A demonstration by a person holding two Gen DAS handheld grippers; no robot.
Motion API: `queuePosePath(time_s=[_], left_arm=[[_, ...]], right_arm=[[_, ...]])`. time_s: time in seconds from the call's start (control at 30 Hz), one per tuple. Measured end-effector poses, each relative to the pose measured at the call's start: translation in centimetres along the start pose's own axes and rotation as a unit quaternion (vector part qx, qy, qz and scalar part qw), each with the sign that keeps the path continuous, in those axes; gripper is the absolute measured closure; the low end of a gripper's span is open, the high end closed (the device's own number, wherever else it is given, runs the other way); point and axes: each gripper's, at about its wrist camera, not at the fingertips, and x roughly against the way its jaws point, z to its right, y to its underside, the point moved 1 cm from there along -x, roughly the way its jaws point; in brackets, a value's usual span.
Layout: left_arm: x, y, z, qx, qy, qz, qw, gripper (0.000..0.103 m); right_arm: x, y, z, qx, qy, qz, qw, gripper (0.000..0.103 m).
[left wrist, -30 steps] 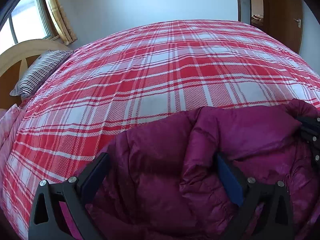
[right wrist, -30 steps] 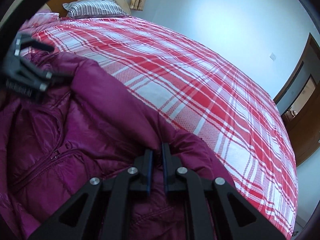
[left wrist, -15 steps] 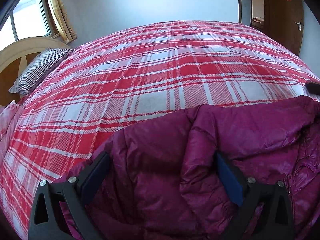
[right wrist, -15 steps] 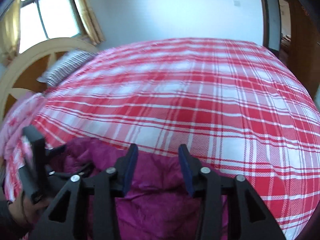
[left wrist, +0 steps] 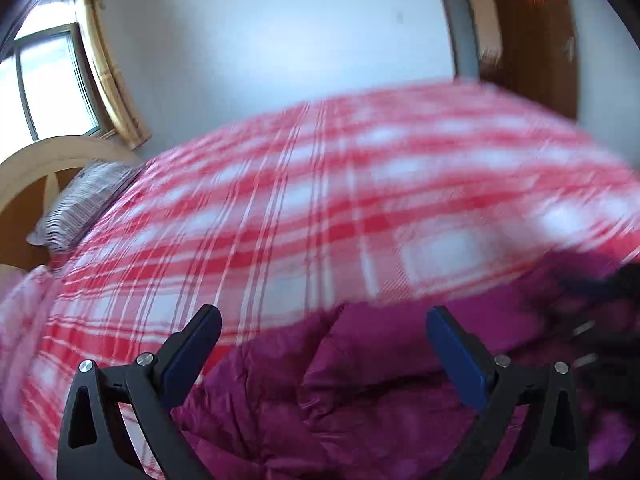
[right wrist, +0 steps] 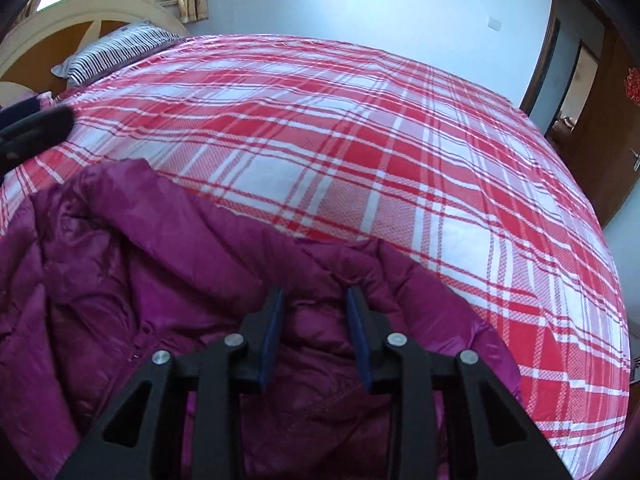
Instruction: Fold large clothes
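A magenta puffer jacket [right wrist: 120,260] lies crumpled on the near side of a bed with a red-and-white plaid cover [right wrist: 360,140]. My right gripper [right wrist: 315,294] hangs over the jacket's far edge. Its jaws are closing, with a puffy fold between the blue pads, which do not visibly press on it. My left gripper [left wrist: 322,314] stands wide open above the jacket [left wrist: 360,400], holding nothing; that view is blurred by motion. The left gripper's finger [right wrist: 32,128] shows at the left edge of the right wrist view. The right gripper [left wrist: 600,320] is a dark blur at the right edge of the left wrist view.
A striped pillow [right wrist: 116,54] lies at the head of the bed against a curved wooden headboard [right wrist: 80,12]. A window [left wrist: 40,80] with curtains is behind it. A brown door [right wrist: 612,120] stands past the bed's far right corner. The plaid cover [left wrist: 320,200] stretches beyond the jacket.
The left gripper, open throughout, has lifted off the fold it straddled. The right gripper let go of the jacket's edge, rolled, and its jaws now narrow around another fold.
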Motion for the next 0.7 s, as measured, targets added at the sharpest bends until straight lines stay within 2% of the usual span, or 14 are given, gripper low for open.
queuePosePath(time_s=[0.03,0.1,0.17,0.3,0.37,0.43,0.57,0.7], left_arm=[[-1.7,0.9,0.0,0.0,-0.007,-0.028,0.9996,0.001],[-3.8,2.7,-0.1,0.014,0.022,-0.079,0.9966,0.001],[-3.6,3.1,-0.9,0.041,0.038,-0.065,0.9963,0.001],[-3.9,3.2,-1.1,0.041,0.037,-0.064,0.9964,0.001],[-4.0,3.1,-0.9,0.039,0.034,-0.06,0.9969,0.001],[-4.0,3.2,-0.8,0.04,0.033,-0.058,0.997,0.001],[-4.1,3.6,-0.9,0.047,0.04,-0.058,0.9964,0.001],[-4.3,3.7,-1.1,0.057,0.051,-0.063,0.9951,0.001]], right_arm=[[0.2,-0.1,0.0,0.0,0.002,0.0,1.0,0.068],[0.8,-0.2,0.2,-0.01,0.0,-0.001,1.0,0.068],[2.1,-0.4,0.2,-0.02,-0.001,0.013,1.0,0.068],[4.5,-1.9,0.1,-0.043,-0.018,0.061,0.997,0.067],[3.7,-2.6,-0.2,-0.048,-0.035,0.056,0.997,0.065],[2.1,-2.7,-0.5,-0.052,-0.033,0.042,0.997,0.066],[-1.7,-0.9,-0.4,-0.066,-0.047,-0.002,0.997,0.068],[-2.1,-0.3,-0.5,-0.07,-0.049,0.007,0.996,0.068]])
